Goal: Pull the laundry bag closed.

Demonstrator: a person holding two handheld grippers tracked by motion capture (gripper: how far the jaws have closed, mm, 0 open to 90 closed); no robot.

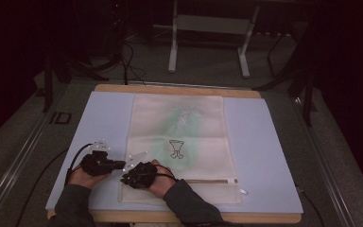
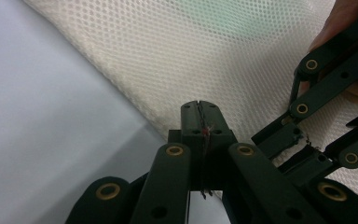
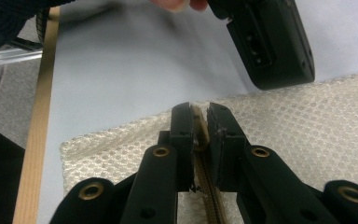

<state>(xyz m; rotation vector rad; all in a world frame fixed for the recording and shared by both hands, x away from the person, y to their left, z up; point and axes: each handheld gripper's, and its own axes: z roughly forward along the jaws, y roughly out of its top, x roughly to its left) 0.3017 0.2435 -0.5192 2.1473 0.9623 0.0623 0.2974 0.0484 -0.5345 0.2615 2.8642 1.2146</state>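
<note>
A cream mesh bag (image 1: 177, 127) printed with a green figure and a black goblet lies flat on a pale blue mat (image 1: 260, 142). A tan zipper (image 1: 208, 180) runs along its near end. At the bag's near left corner my right gripper (image 1: 124, 180) is shut on the tan zipper pull (image 3: 200, 122), with the zipper tape (image 3: 210, 198) running under its jaws. My left gripper (image 1: 122, 164) lies just beyond it at the bag's left edge. Its jaws (image 2: 199, 122) are pressed together over the mesh (image 2: 223, 56). Whether they pinch the fabric I cannot tell.
The mat rests on a wooden board (image 1: 177, 90) whose edge shows at the left (image 3: 37, 126). The black body of the other gripper (image 3: 270, 42) hangs close above the bag corner. White metal stand legs (image 1: 172, 52) rise on the floor beyond the table.
</note>
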